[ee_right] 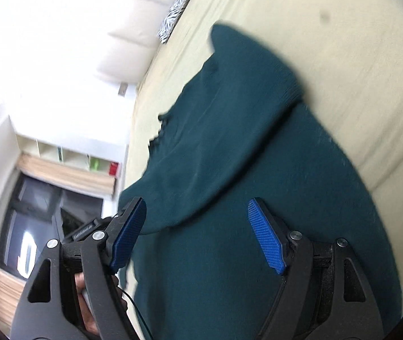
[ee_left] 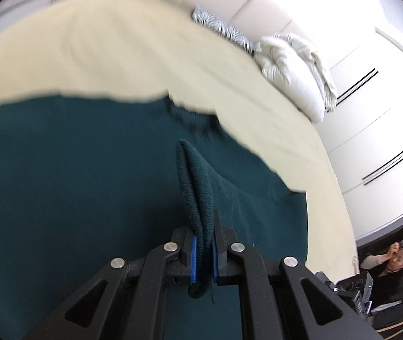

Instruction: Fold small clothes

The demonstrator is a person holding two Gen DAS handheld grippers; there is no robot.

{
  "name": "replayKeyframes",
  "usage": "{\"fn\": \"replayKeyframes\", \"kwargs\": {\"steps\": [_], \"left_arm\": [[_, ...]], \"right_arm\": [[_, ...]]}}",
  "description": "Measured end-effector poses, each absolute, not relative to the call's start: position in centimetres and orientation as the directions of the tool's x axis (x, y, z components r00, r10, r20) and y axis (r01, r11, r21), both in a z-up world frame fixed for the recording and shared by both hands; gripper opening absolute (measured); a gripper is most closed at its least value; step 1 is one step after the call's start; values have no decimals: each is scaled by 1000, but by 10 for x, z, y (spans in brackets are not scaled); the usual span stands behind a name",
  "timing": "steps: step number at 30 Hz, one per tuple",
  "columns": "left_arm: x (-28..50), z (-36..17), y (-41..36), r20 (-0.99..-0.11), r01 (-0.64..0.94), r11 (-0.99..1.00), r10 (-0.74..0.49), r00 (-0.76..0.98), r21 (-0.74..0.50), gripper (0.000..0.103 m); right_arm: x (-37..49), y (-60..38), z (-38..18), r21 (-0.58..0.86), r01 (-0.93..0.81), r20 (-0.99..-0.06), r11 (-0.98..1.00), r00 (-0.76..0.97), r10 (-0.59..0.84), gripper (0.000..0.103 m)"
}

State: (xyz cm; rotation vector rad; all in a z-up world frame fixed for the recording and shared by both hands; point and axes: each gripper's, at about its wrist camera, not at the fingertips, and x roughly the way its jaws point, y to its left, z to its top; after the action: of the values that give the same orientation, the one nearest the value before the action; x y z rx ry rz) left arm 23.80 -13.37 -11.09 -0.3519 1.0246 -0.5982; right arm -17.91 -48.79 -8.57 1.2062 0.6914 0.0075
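The left gripper (ee_left: pixel 203 250) has its jaws clamped on a ribbed hem of the dark teal knit sweater (ee_left: pixel 74 175), which lies on the cream bed (ee_left: pixel 102 42). The right gripper (ee_right: pixel 198 238) hovers above the sweater, jaws apart. With only one edge pinched, lifting could drag and bunch the whole sweater.

Right gripper (ee_right: pixel 197 236) with blue-padded jaws spread wide and holding nothing, dark teal knit sweater (ee_right: pixel 229 155) lying between and beyond the jaws, cream bed (ee_right: pixel 343 56) underneath, striped cushion (ee_right: pixel 173 14) far ahead, shelf (ee_right: pixel 68 155) off left
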Motion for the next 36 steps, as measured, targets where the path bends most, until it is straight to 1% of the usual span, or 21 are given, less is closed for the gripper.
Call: {"fn": "replayKeyframes", "kwargs": {"steps": [2, 5, 8, 11, 12, 13, 17, 19, 21, 22, 24, 25, 27, 28, 30, 31, 36], "left_arm": [[245, -108, -126, -680, 306, 797, -604, 416, -521, 9], [252, -115, -106, -667, 282, 796, -604, 437, -536, 9], [255, -126, -87, -672, 250, 807, -586, 452, -536, 9], [263, -138, -78, -676, 222, 812, -575, 460, -539, 9], [266, -143, -76, -678, 216, 812, -575, 458, -543, 9], [268, -147, -75, -683, 212, 813, -574, 451, -543, 9], [267, -164, -73, -709, 205, 828, -554, 436, -521, 9], [265, -171, -70, -712, 189, 828, -554, 431, -529, 9], [264, -175, -68, -711, 183, 824, -558, 427, -537, 10], [264, -176, -67, -713, 185, 825, -557, 426, -534, 12], [265, -177, -66, -715, 188, 827, -555, 425, -529, 13], [265, -177, -64, -715, 190, 827, -555, 425, -530, 14], [266, -181, -62, -709, 191, 823, -561, 427, -536, 14], [266, -181, -61, -704, 193, 820, -564, 431, -538, 14], [264, -183, -60, -699, 199, 820, -563, 440, -536, 14], [264, -184, -60, -697, 200, 821, -563, 445, -535, 14], [265, -186, -58, -683, 204, 815, -569, 459, -542, 15]], "right_arm": [[-166, -507, -89, 877, 359, -462, 320, 812, 357, 74], [-154, -518, -102, 904, 360, -424, 232, 827, 369, 74], [-134, -531, -113, 900, 392, -435, 190, 831, 346, 74], [-107, -556, -118, 906, 392, -423, 161, 859, 289, 74], [-86, -547, -116, 907, 391, -419, 154, 866, 271, 74], [-92, -540, -116, 910, 390, -414, 142, 875, 252, 74], [-76, -567, -127, 916, 383, -400, 116, 885, 237, 73], [-77, -564, -132, 921, 371, -389, 117, 893, 227, 71], [-41, -564, -140, 928, 357, -371, 106, 904, 213, 66], [-34, -566, -143, 931, 353, -366, 96, 908, 206, 64], [-31, -572, -144, 932, 350, -361, 89, 908, 213, 64], [-42, -568, -145, 926, 363, -378, 106, 899, 220, 65], [-32, -569, -124, 898, 401, -434, 180, 876, 212, 67], [-32, -567, -99, 886, 407, -449, 222, 871, 200, 68], [-25, -575, -70, 880, 385, -444, 278, 875, 196, 68], [-36, -571, -59, 878, 377, -443, 296, 874, 202, 68], [28, -592, -50, 867, 332, -454, 372, 834, 314, 68]]}}
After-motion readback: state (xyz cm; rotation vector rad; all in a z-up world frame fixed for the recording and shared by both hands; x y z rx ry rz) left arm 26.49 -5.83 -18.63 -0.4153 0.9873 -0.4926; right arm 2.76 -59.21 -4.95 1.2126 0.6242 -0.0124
